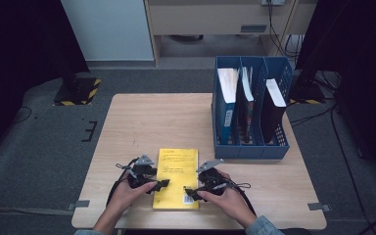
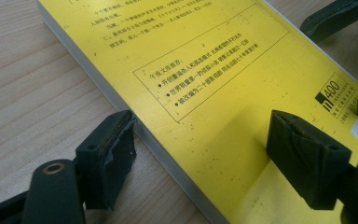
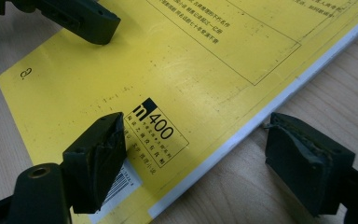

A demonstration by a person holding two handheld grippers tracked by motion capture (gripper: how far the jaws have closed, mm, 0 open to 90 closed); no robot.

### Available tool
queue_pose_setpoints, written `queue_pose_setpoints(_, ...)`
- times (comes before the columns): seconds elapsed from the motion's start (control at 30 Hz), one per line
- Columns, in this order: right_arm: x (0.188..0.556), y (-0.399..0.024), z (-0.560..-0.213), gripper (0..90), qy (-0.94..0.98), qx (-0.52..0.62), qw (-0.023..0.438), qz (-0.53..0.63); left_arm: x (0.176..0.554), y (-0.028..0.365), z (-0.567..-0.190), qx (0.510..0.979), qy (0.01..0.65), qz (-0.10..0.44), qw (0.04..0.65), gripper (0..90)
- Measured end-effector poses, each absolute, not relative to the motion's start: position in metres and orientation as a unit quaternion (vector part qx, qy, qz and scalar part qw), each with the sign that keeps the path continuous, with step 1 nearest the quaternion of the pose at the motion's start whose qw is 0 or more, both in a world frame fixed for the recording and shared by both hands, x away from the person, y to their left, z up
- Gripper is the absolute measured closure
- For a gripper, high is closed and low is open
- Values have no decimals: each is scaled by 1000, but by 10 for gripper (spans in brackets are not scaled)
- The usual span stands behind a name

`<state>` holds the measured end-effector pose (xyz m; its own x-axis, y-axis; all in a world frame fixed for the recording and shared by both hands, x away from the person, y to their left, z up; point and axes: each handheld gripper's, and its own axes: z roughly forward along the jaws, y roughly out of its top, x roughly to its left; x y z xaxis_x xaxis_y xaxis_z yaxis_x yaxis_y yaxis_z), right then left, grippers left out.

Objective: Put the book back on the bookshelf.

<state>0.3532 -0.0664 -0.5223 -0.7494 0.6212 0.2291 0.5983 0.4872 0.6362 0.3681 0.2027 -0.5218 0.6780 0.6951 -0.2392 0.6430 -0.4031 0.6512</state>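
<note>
A yellow book (image 1: 176, 176) lies flat on the wooden table (image 1: 147, 122) near its front edge, back cover up with a barcode at the near right corner. My left gripper (image 1: 160, 185) sits at the book's left edge. In the left gripper view its jaws (image 2: 200, 135) straddle that edge of the book (image 2: 205, 60), one pad by the table and one over the cover, with no pad pressing. My right gripper (image 1: 190, 192) straddles the right edge in the same way (image 3: 196, 130), standing open over the book (image 3: 191, 60).
A blue file rack (image 1: 251, 147) with three compartments, each holding books or papers, stands at the table's back right, just beyond the book. Bare tabletop lies to the left and behind. A yellow-and-black striped stand base (image 1: 78, 90) sits on the floor at the back left.
</note>
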Motion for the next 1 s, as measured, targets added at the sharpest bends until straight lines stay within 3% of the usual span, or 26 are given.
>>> queue_pose_setpoints(0.27,353,-67,-523,199,862,350,17,365,367,205,-512,827,411,41,380,328)
queue_pose_setpoints(0.4,353,-67,-524,199,862,348,18,368,362,208,-506,820,411,11,400,378)
queue_pose_setpoints(0.57,352,-68,-524,199,861,348,17,372,354,202,-507,837,394,4,380,355)
queue_pose_setpoints(1.0,352,-68,-525,198,860,346,19,374,385,189,-499,848,384,-21,366,418)
